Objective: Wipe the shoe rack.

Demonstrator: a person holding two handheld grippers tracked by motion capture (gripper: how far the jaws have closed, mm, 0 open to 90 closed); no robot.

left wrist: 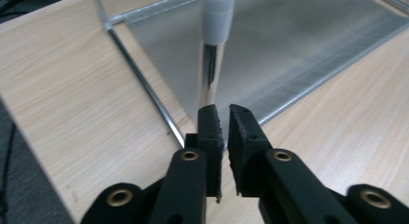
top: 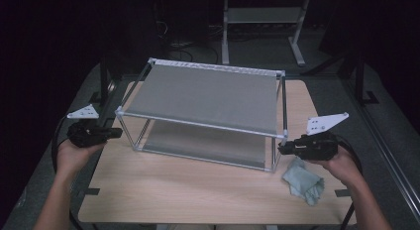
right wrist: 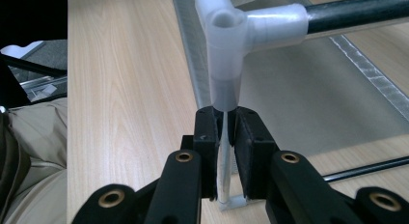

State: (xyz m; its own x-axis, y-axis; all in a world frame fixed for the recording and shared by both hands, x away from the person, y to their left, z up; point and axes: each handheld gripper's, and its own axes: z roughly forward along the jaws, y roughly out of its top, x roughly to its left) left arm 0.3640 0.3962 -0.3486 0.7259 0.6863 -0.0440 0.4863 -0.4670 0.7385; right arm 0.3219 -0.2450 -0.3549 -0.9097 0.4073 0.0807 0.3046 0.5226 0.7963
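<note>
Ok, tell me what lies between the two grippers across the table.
In the high view, the two-tier rack stands between the left gripper and the right gripper; each gripper sits at a front corner post.

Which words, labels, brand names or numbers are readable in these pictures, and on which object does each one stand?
None: no readable text on the rack, the cloth, the table, the left gripper or the right gripper.
</note>
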